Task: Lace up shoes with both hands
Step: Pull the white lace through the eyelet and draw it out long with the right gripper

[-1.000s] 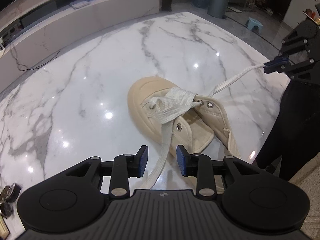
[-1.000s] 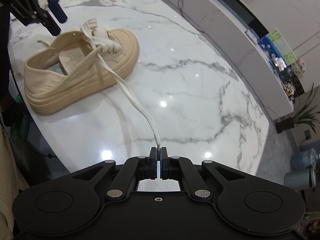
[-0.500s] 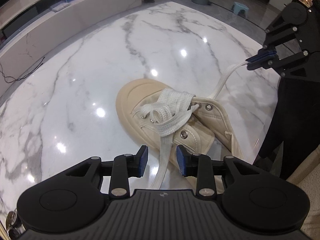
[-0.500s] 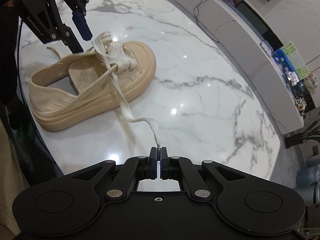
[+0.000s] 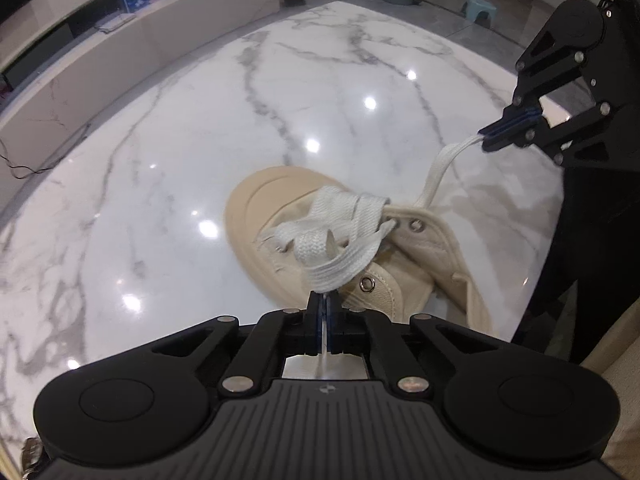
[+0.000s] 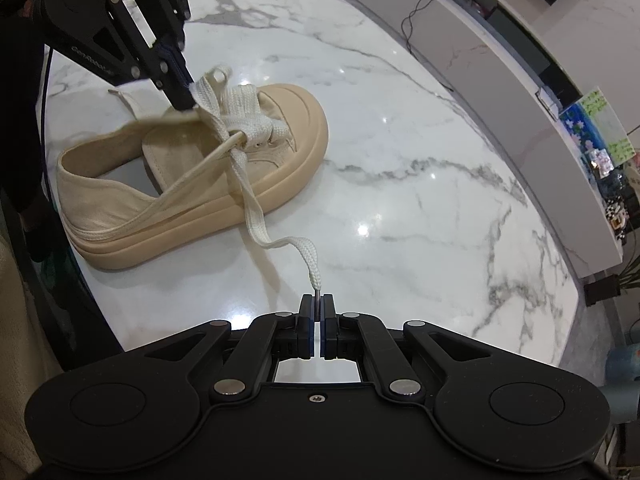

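- Marble table (image 5: 168, 168): I see it carrying the beige shoe (image 6: 280, 152), which lies on its sole near the edge, toe toward the room.
- Shoe opening: I find only the tongue and the white lace (image 5: 340, 256) crossing the front eyelets.
- Left gripper (image 5: 322, 300): angled steeply down over the shoe, I have it clamped on one lace strand.
- Right gripper (image 6: 317, 307): tilted down beside the shoe, I have it pinching the other lace tip; that strand hangs slack.

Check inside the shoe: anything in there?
The beige shoe looks empty: only its insole shows through the opening. The white lace crosses over the front, and the toe cavity beneath the upper is hidden in both views.
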`<state>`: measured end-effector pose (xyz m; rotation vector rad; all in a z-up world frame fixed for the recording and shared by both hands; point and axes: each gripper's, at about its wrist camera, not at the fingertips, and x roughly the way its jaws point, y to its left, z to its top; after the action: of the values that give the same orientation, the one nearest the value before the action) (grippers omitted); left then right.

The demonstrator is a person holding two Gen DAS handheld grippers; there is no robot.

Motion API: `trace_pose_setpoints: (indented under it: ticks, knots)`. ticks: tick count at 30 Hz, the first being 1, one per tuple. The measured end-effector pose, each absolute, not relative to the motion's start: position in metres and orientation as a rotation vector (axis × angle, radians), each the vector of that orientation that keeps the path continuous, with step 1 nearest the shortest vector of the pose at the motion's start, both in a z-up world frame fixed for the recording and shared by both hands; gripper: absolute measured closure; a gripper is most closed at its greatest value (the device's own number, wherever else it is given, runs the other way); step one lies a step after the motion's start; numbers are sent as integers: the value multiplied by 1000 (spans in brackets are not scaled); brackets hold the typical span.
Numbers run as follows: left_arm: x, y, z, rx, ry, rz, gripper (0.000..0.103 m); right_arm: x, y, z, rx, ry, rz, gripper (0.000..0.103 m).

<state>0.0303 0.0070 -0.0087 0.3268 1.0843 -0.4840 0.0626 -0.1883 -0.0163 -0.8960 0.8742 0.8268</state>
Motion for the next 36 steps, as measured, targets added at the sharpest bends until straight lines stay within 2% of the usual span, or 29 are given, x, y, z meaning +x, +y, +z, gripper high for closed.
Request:
trace_pose_setpoints:
  ticks: [22, 36]
  knots:
    - [-10, 42, 26, 425, 1082, -261, 102, 45, -196, -2, -882, 821, 805, 102]
    - [-19, 43, 29, 444, 1070, -227, 102, 58, -236, -10, -903, 872, 601, 102]
